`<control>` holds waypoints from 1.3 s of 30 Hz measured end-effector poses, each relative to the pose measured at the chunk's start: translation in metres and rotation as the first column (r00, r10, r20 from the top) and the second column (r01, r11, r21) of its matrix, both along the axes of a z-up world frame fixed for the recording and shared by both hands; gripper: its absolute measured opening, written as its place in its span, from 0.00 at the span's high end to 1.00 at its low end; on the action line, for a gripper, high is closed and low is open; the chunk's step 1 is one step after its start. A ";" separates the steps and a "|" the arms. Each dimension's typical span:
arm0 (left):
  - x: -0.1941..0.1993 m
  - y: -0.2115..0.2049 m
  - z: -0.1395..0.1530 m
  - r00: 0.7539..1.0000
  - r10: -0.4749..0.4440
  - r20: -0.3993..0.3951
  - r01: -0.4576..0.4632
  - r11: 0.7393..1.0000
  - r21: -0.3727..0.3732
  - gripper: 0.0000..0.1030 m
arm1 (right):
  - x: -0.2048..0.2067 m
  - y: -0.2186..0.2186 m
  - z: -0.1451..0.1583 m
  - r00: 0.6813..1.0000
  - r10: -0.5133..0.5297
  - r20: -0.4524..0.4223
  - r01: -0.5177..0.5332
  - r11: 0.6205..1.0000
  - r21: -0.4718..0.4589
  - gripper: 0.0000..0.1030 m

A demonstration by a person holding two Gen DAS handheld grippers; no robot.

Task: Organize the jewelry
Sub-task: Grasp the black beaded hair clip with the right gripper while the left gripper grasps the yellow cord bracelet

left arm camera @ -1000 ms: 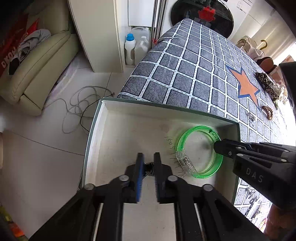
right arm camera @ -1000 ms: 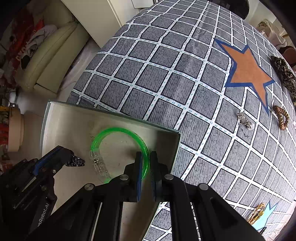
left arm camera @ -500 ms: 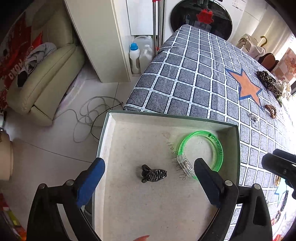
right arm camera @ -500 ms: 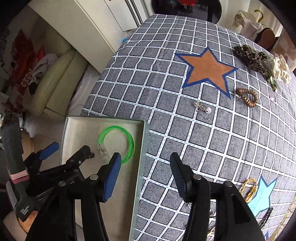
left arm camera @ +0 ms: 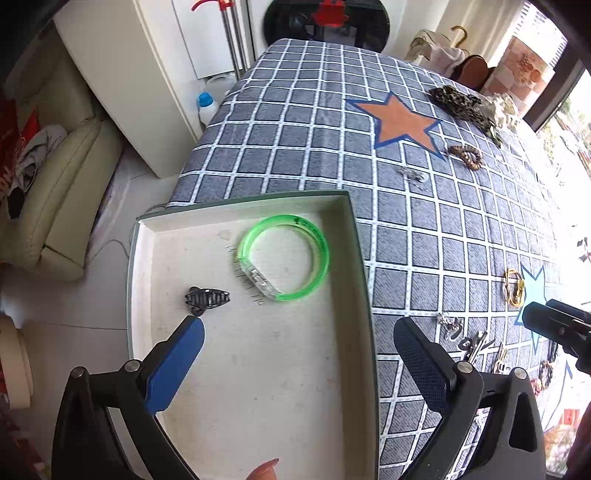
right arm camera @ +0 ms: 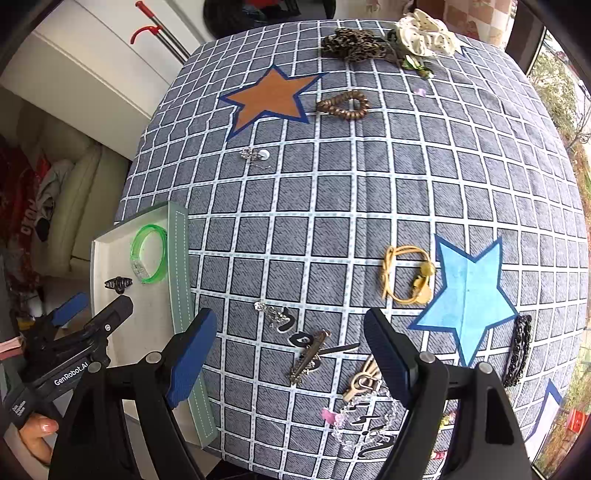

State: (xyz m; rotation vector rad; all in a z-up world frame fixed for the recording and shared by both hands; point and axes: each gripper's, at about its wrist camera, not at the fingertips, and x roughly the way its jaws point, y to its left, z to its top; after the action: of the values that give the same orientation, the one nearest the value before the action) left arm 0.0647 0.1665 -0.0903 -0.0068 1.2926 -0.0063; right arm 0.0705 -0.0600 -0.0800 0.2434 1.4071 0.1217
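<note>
A shallow white tray [left arm camera: 243, 387] sits at the table's left edge and also shows in the right wrist view [right arm camera: 177, 266]. In it lie a green bangle [left arm camera: 286, 256] [right arm camera: 149, 254] and a small black hair claw [left arm camera: 207, 298] [right arm camera: 118, 283]. My left gripper [left arm camera: 297, 350] is open and empty above the tray. My right gripper [right arm camera: 291, 343] is open and empty above loose pieces on the checked cloth: a bronze clip [right arm camera: 308, 357], a silver charm [right arm camera: 271, 312], a yellow cord bracelet [right arm camera: 408, 275] and a clear bead bracelet [right arm camera: 364, 424].
Farther back lie a brown coil hair tie [right arm camera: 343, 105], a silver earring [right arm camera: 255, 155], a leopard scrunchie [right arm camera: 351, 44] and a white scrunchie [right arm camera: 428, 33]. A black beaded bar [right arm camera: 519, 349] lies at the right. The floor drops off left of the tray.
Both grippers opened, leaving the hair claw and the green bangle in the tray. Both then drew back and up; the right one swung right over the cloth.
</note>
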 end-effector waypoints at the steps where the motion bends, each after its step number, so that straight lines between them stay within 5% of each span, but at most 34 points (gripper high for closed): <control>1: -0.001 -0.010 0.001 1.000 -0.027 -0.001 0.027 1.000 0.006 0.00 | -0.005 -0.009 0.001 1.000 -0.017 0.000 0.017 1.000 0.000 0.18; 12: -0.012 -0.117 -0.002 0.962 -0.271 -0.031 0.271 0.962 0.015 0.00 | -0.071 -0.123 -0.005 0.968 -0.238 -0.082 0.234 0.971 -0.050 0.18; 24: 0.007 -0.192 -0.029 0.925 -0.360 -0.123 0.356 0.933 -0.056 0.00 | -0.138 -0.216 -0.033 0.885 -0.444 -0.139 0.428 0.894 -0.131 0.18; 39: 0.046 -0.240 -0.062 0.924 -0.347 -0.162 0.348 0.937 -0.021 0.00 | -0.090 -0.233 -0.064 0.935 -0.335 -0.115 0.311 0.931 -0.190 0.18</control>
State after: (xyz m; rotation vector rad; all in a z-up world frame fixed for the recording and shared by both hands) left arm 0.1111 -0.0736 -0.1526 0.2348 1.4435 -0.3115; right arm -0.0194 -0.2933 -0.1441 0.3462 1.4937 -0.2933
